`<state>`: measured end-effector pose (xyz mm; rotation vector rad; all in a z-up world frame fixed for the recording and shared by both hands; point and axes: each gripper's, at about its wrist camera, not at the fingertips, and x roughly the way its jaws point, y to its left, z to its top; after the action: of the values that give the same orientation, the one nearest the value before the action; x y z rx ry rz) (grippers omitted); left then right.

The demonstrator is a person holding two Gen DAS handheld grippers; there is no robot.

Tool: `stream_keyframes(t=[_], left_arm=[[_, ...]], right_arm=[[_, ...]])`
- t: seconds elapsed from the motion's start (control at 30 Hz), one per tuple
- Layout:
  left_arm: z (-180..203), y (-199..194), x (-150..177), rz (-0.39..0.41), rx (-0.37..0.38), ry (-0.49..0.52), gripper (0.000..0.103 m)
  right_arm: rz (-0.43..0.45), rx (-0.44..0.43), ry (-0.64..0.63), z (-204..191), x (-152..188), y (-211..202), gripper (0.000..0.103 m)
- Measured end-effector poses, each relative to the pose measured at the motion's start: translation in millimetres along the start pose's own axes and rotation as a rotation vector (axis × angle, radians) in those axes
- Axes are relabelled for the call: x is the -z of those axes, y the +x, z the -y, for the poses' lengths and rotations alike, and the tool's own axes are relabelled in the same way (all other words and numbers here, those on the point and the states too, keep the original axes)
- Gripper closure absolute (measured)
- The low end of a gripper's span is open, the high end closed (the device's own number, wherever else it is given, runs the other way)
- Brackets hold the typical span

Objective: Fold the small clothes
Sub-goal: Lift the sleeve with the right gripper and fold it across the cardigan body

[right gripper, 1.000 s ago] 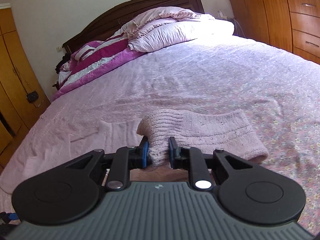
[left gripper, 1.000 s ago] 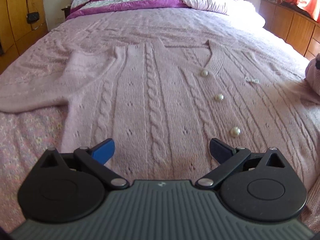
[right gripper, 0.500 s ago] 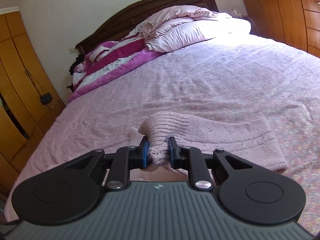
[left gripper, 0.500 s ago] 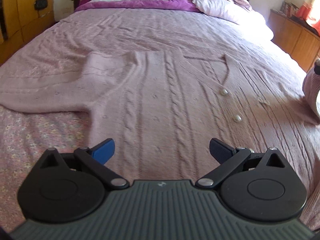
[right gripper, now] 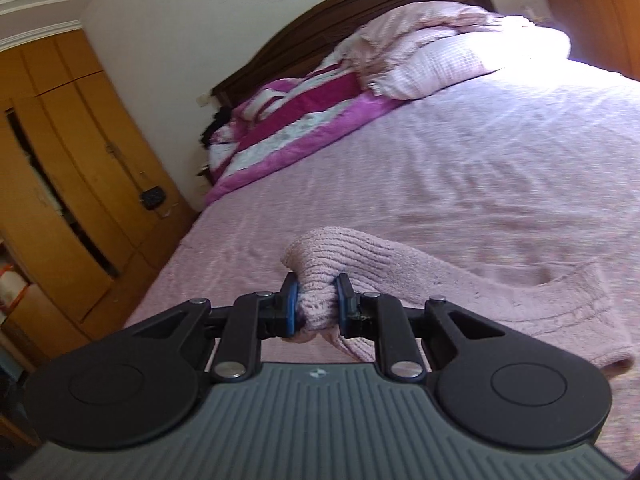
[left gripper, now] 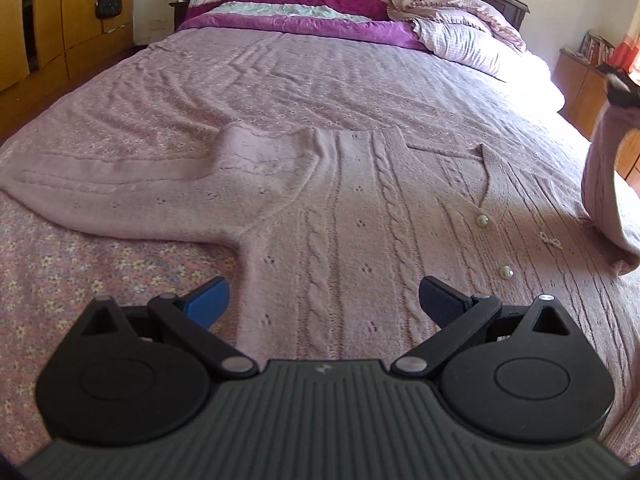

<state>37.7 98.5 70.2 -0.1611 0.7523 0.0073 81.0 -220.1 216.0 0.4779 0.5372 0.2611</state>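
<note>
A pink cable-knit cardigan with pearl buttons lies spread flat on the bed, one sleeve stretched out to the left. My left gripper hovers open just above its lower body, nothing between the fingers. My right gripper is shut on the ribbed cuff of the other sleeve, lifted off the bed. That raised sleeve hangs at the right edge of the left wrist view, with the right gripper dark and blurred above it.
The bed carries a pink flowered cover. A striped magenta blanket and pale pillows pile at the dark headboard. Wooden wardrobes stand left, wooden drawers right.
The right gripper has risen and swung with the cuff, pulling the sleeve up off the bed. The left gripper has drifted back and to the left over the cardigan, still open.
</note>
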Motion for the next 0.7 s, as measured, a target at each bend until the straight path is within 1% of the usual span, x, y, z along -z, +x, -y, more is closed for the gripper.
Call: stream_keyframes(t=[0.17, 0.3, 0.43, 0.53, 0.6, 0.7], left_arm=[[-7.7, -3.2, -0.6, 0.029, -0.034, 0.000, 0.000], [-15.0, -4.3, -3.4, 0.040, -0.043, -0.022, 0.000], [-22.5, -3.5, -4.1, 0.042, -0.057, -0.032, 0.000], [-30.1, -3.6, -4.5, 0.061, -0.056, -0.054, 0.000], [-35.0, -2.0, -5.2, 0.069, -0.043, -0.070, 0.000], [-39.3, 1.4, -6.4, 0.072, -0.027, -0.081, 0.000]], right_arm=[[-0.034, -0.079, -0.005, -46.2, 8.7, 25.2, 0.082], [-0.112, -0.114, -0.010, -72.7, 33.5, 57.2, 0.082], [-0.210, -0.135, -0.003, -87.1, 62.6, 96.1, 0.082], [-0.280, -0.164, 0.027, -88.2, 83.4, 122.0, 0.082], [-0.318, -0.163, 0.040, -91.2, 93.4, 138.9, 0.082], [-0.357, -0.148, 0.014, -93.9, 108.0, 166.2, 0.081]])
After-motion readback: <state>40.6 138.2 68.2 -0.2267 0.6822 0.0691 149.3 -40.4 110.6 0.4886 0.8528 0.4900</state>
